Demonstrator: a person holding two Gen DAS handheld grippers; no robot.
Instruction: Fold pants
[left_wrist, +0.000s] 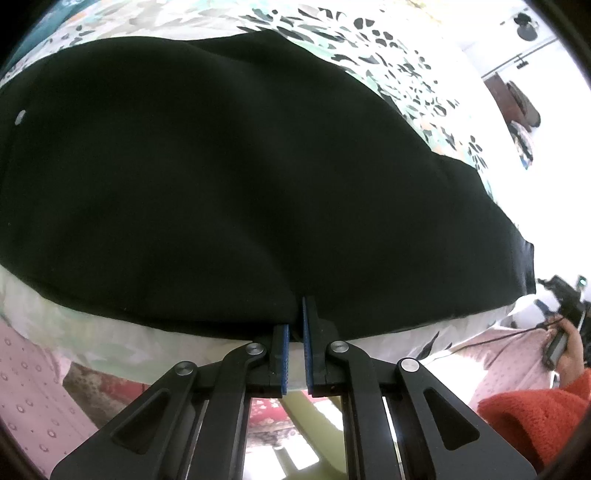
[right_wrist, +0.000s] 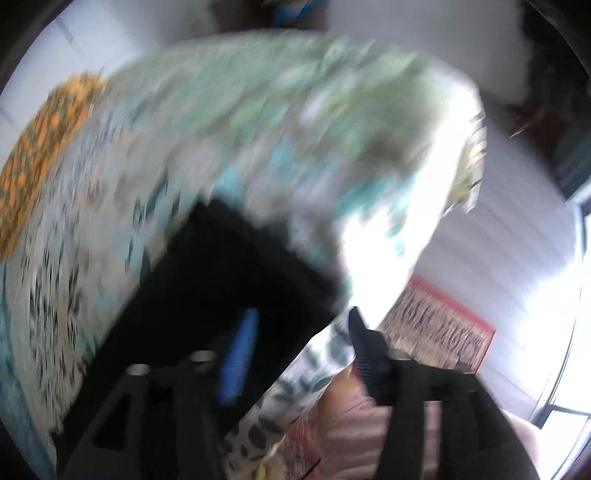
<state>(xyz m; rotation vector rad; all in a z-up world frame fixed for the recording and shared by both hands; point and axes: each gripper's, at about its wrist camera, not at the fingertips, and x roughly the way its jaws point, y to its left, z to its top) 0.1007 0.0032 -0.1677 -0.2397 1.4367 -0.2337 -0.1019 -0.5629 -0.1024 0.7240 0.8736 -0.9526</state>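
The black pants (left_wrist: 229, 162) lie spread flat on a leaf-patterned bedspread (left_wrist: 406, 74) and fill most of the left wrist view. My left gripper (left_wrist: 300, 306) is at their near edge, its blue pads shut on the hem, and a crease runs up the cloth from the pinch. The right wrist view is blurred. There one end of the pants (right_wrist: 221, 273) lies on the bedspread (right_wrist: 258, 122). My right gripper (right_wrist: 301, 332) stands open just above that end. Its left blue pad is over the black cloth, its right finger is beyond the edge, and nothing is pinched.
The bed's near edge runs just under my left gripper. A person's hand (left_wrist: 570, 347) and red fuzzy sleeve (left_wrist: 535, 417) are at the right. A red patterned rug (right_wrist: 439, 328) lies on the floor past the bed's corner. An orange patterned cloth (right_wrist: 40, 155) lies far left.
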